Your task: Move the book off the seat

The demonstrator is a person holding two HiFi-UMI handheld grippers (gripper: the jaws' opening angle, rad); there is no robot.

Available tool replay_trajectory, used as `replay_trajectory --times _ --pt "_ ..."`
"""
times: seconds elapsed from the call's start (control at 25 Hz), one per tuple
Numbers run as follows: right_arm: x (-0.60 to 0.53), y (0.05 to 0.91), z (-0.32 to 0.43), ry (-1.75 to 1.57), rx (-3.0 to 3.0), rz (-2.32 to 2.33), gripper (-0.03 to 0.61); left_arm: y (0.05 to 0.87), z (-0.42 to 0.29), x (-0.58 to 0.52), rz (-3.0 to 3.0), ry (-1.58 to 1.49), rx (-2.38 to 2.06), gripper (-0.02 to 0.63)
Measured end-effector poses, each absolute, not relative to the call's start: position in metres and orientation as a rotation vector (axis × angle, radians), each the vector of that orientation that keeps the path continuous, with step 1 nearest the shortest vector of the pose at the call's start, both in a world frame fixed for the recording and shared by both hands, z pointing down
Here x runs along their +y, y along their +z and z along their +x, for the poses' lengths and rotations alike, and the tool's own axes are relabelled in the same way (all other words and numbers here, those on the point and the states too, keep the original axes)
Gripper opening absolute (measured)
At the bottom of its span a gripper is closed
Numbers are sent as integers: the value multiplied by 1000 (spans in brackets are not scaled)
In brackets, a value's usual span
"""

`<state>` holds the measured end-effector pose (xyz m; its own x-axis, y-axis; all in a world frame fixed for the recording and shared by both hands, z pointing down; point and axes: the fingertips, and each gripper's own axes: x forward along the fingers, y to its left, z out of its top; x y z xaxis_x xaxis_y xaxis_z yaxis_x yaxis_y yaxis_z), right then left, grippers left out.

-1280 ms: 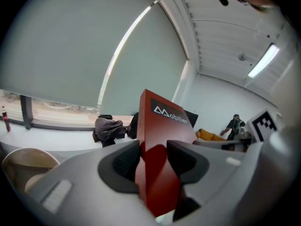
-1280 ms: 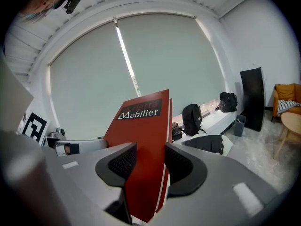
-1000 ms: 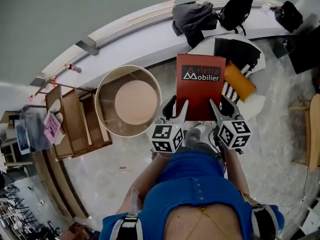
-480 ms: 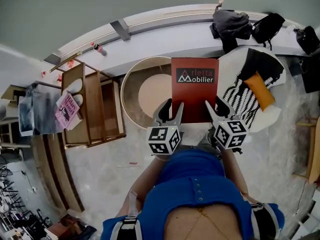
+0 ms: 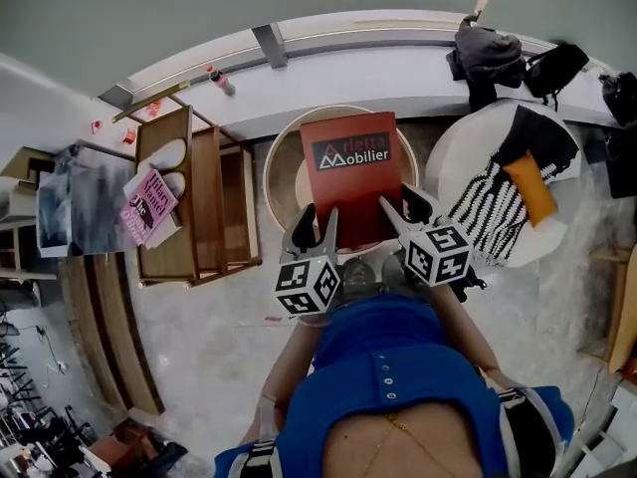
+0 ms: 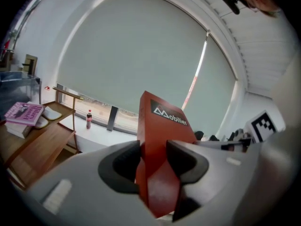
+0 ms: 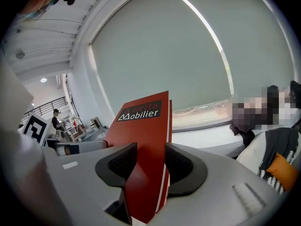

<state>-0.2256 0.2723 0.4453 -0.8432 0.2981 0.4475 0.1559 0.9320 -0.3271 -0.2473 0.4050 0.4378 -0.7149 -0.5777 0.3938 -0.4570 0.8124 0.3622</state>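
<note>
The left gripper (image 6: 154, 158) is clamped on the near left corner of the red book (image 5: 348, 167), its dark pads pressing the cover from both sides, and the right gripper (image 7: 146, 160) bites the near right corner the same way, so the book is carried between the two. From the jaws the book runs forward and slightly up, its cover with the "Mobilier" label facing the head camera. Directly under and ahead of both grippers sits a round wooden tub table (image 5: 273, 172), and the book hangs above it, clear of its pale inner top. Off to the right of the right gripper is the white seat (image 5: 460, 157), with a black-and-white striped cushion (image 5: 493, 195) and an orange pillow (image 5: 530, 189) on it; the book is apart from it. To the left of the left gripper stands a wooden rack (image 5: 209, 207) bearing a pink book (image 5: 149, 204), and beyond it a bottle (image 5: 220, 79) stands on the window ledge.
</note>
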Motion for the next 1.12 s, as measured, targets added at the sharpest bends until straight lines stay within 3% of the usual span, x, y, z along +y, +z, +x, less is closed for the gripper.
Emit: replay_trajectory --times 1.12 --pt "268 423 -264 287 -2534 -661 181 416 -251 403 456 -430 -2624 173"
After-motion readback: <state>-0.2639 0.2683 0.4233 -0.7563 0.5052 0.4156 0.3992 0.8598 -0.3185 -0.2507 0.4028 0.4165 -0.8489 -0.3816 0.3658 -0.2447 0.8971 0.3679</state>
